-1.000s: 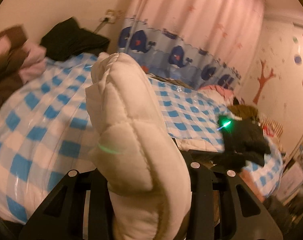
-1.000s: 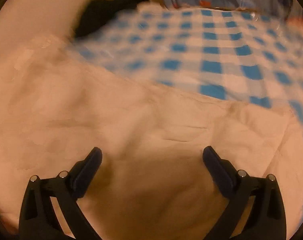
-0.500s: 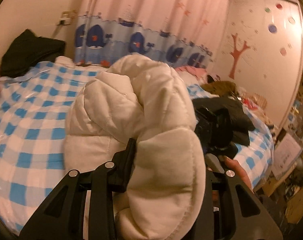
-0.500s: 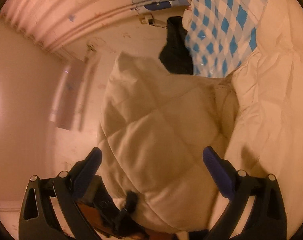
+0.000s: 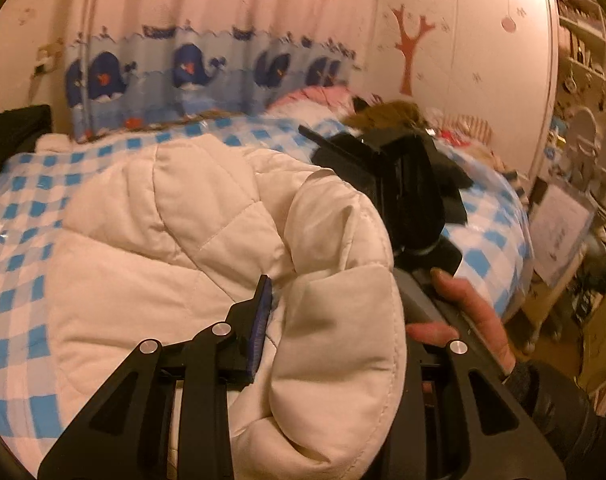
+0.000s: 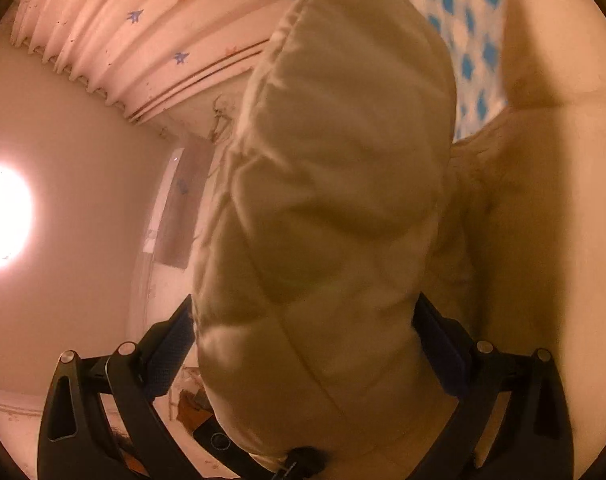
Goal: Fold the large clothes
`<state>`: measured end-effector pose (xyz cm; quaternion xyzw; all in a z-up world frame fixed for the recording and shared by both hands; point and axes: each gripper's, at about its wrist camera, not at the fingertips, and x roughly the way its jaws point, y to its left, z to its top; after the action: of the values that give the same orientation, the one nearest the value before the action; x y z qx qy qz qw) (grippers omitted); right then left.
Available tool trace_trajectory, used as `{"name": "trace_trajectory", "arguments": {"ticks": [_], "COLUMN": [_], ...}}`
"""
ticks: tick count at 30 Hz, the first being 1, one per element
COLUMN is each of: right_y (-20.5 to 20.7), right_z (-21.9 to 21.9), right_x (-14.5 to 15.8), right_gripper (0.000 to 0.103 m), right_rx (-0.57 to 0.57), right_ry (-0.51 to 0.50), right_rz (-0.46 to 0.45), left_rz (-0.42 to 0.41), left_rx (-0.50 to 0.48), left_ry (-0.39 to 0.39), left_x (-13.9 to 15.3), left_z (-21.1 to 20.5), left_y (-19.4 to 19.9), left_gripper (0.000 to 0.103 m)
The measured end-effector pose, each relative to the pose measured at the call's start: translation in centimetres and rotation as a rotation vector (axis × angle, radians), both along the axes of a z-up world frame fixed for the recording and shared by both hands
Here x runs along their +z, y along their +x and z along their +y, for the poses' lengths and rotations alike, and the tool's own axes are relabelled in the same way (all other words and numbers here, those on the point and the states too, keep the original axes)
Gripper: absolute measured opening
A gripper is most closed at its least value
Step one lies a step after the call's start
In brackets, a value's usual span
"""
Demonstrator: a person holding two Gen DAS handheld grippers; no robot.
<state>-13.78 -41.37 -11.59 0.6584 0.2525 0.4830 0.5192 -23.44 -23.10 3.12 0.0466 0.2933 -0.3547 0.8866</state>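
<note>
Nearest the lens in the left wrist view, the left tongs (image 5: 327, 332) are clamped on a thick roll of the white quilted coat (image 5: 175, 240) — the padding bulges out between the two fingers, and only the one with the blue pad shows. In the right wrist view the right tongs (image 6: 303, 344) have a fat fold of the same coat (image 6: 335, 184) filling the gap between their pads, and they look to be pinching it, since the fold stands lifted against the wall and curtain. Just beside the left tongs, a hand (image 5: 467, 320) grips the handle of the right tool.

The coat looks puffy, light and very soft (it will spring back and slump rather than keep a crease), so a deep bite on a doubled edge or seam seems the safer hold; a shallow pinch on the smooth shell could slide off.

Beyond, the rest of the coat lies heaped on the bed (image 5: 19, 248) with its blue-checked cover. Farther off — a whale-print curtain (image 5: 191, 72).
</note>
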Motion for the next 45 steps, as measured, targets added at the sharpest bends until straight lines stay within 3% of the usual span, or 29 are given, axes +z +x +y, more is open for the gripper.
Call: {"name": "trace_trajectory", "arguments": {"ticks": [3,5,9,13,16,19,27,34,40,42,45], "right_y": [-0.5,-0.4,0.7,2.9,4.9,6.0,6.2,6.7,6.5,6.7,6.3], "right_z": [-1.4,-1.8,-2.6,-3.7,-3.9,-2.6,-3.3,-2.7,-2.6,-2.4,-2.5], "right_x": [-0.6,0.1,3.1,5.7,6.0,4.9,2.1,1.9,2.1,2.3,3.2], "right_gripper": [0.096,0.096,0.096,0.096,0.096,0.096,0.096,0.096,0.096,0.096,0.096], "right_rx": [0.004,0.013,0.033,0.039,0.056,0.077,0.082,0.086,0.083,0.084,0.074], "right_ry": [-0.057,-0.147,-0.401,-0.588,-0.725,-0.939,-0.886,-0.883,-0.875,-0.878,-0.922], "right_rz": [0.044,0.071,0.096,0.104,0.138,0.173,0.159,0.148,0.154,0.152,0.127], "left_rz": [0.019,0.016,-0.013,-0.008,0.004,0.016,0.033,0.037,0.02,-0.007,-0.096], "left_rx": [-0.036,-0.044,-0.044,-0.036,-0.043,-0.051,-0.049,-0.033,-0.073,-0.066,0.049], "left_ry": [0.039,0.06,0.088,0.088,0.114,0.123,0.142,0.154,0.144,0.085,-0.024], "left_x": [-1.5,-2.0,-2.3,-2.6,-3.2,-3.5,-2.7,-1.8,-0.2,1.6,5.0], "left_z": [-1.8,-2.8,-4.1,-4.8,-5.9,-6.5,-6.6,-6.4,-5.3,-3.1,2.3], "left_y": [0.3,0.4,0.1,0.7,1.1,1.3,0.8,-0.2,-2.2,-3.1,-3.0], "left_gripper": [0.03,0.031,0.034,0.042,0.048,0.053,0.055,0.057,0.06,0.06,0.066]}}
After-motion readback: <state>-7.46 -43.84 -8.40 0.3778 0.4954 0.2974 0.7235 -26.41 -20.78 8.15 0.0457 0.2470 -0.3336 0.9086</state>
